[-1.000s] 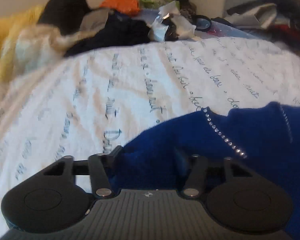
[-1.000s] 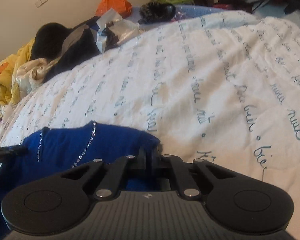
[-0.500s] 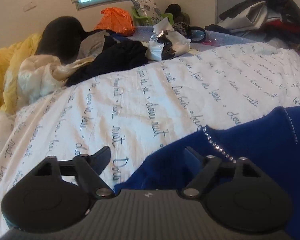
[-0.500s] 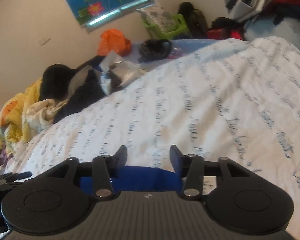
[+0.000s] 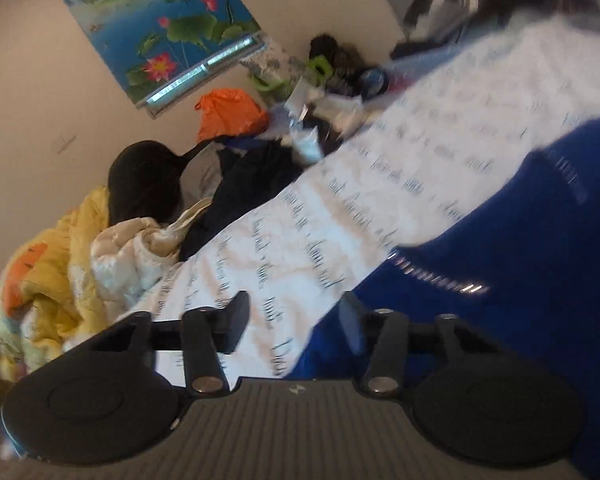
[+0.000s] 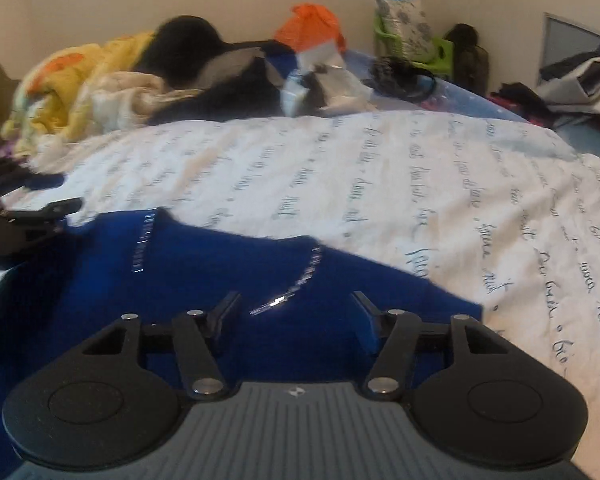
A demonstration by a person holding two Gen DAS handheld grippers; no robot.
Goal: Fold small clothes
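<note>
Both grips were released since a second earlier | left gripper closing, right gripper opening, nothing pinched | blue garment was left flat on bedsheet | fold judged set down

Blue garment: soft matt cloth, fuzzy nap, with lines of small glinting studs that look like metal or rhinestone; cannot tell which. Bed cover: white woven cloth, matt, lightly creased, printed script. Right gripper and left gripper: matt black plastic links, shiny metal pivot pins, ribbed grey body. Yellow quilt: puffy cloth, slight sheen. Orange bag: thin, crinkled, plastic-looking. Wall poster: glossy print.
</note>
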